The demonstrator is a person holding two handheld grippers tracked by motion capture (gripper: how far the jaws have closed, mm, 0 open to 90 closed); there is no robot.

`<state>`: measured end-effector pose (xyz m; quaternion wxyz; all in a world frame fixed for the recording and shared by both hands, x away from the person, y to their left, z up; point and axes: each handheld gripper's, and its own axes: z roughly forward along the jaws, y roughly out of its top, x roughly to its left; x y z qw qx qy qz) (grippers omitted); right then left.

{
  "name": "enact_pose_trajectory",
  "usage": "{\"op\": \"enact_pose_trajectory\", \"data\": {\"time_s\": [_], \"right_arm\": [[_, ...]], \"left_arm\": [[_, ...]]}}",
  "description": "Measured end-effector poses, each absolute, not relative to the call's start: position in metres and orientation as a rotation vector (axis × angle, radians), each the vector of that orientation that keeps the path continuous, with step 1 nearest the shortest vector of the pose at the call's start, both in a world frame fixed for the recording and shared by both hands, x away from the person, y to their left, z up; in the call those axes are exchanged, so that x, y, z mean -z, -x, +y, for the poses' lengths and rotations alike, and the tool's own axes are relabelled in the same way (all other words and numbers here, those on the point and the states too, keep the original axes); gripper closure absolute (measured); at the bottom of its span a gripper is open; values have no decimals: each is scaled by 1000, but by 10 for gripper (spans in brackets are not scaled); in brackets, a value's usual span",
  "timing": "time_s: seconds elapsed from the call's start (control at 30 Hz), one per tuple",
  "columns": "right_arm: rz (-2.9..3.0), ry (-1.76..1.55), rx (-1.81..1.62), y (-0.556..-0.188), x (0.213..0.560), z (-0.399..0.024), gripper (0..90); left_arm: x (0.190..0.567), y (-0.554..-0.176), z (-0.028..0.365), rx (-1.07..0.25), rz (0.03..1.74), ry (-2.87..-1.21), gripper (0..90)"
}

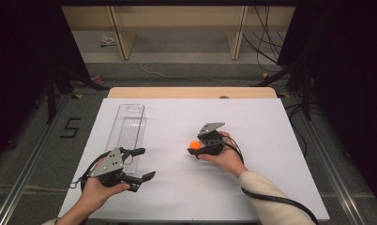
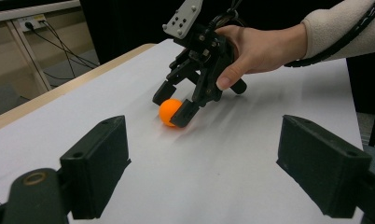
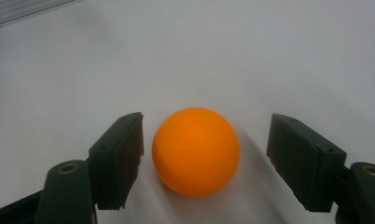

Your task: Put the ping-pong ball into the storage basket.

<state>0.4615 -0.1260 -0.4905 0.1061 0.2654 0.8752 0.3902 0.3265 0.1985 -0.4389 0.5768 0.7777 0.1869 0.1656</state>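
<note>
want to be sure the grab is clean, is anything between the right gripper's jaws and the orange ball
Nothing visible. The orange ball sits on the white table between the jaws of the right gripper, with a small gap of bare table on each side. The pads do not yet press on it. The clear tray lies well off by the left gripper.

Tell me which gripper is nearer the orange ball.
Right. The right gripper has its jaws on either side of the orange ball, not yet pressing it. The left gripper sits well off, near the clear tray.
</note>
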Motion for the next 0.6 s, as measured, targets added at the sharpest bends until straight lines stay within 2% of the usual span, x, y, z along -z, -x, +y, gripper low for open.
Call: {"op": "enact_pose_trajectory", "data": {"time_s": [0.53, 0.6], "right_arm": [[2607, -748, -1143, -461, 493, -125, 505], [2609, -744, -1142, -461, 493, -124, 509]], "left_arm": [[439, -326, 198, -386, 437, -1822, 160], [439, -326, 198, -386, 437, -1821, 160]]}}
